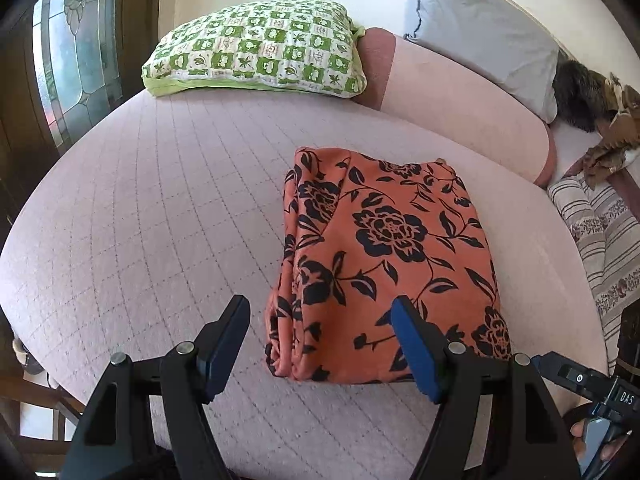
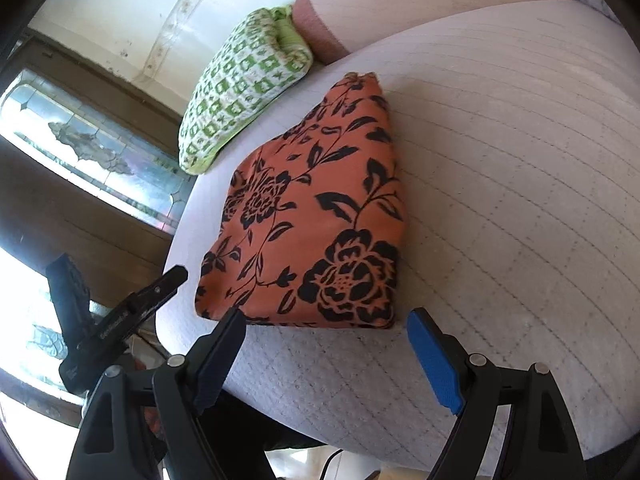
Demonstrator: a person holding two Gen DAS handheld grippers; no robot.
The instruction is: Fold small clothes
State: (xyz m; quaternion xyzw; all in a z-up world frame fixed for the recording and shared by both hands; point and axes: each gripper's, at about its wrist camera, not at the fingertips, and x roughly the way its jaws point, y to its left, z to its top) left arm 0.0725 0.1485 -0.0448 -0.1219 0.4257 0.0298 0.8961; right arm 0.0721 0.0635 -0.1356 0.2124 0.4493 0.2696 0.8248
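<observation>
An orange garment with a black flower print (image 1: 384, 264) lies folded into a thick rectangle on the pink quilted bed (image 1: 152, 208). My left gripper (image 1: 322, 312) is open and empty, hovering above the garment's near left corner. In the right wrist view the same folded garment (image 2: 316, 216) lies just ahead of my right gripper (image 2: 326, 320), which is open and empty at the garment's near edge. The left gripper's body (image 2: 120, 312) shows at the left of that view, beyond the bed's edge.
A green and white checked pillow (image 1: 260, 48) lies at the head of the bed, beside a pink bolster (image 1: 460, 100) and a grey pillow (image 1: 488, 36). A striped floral cushion (image 1: 600, 240) and a brown cloth (image 1: 600, 120) lie at the right. A stained-glass window (image 1: 76, 60) stands at the left.
</observation>
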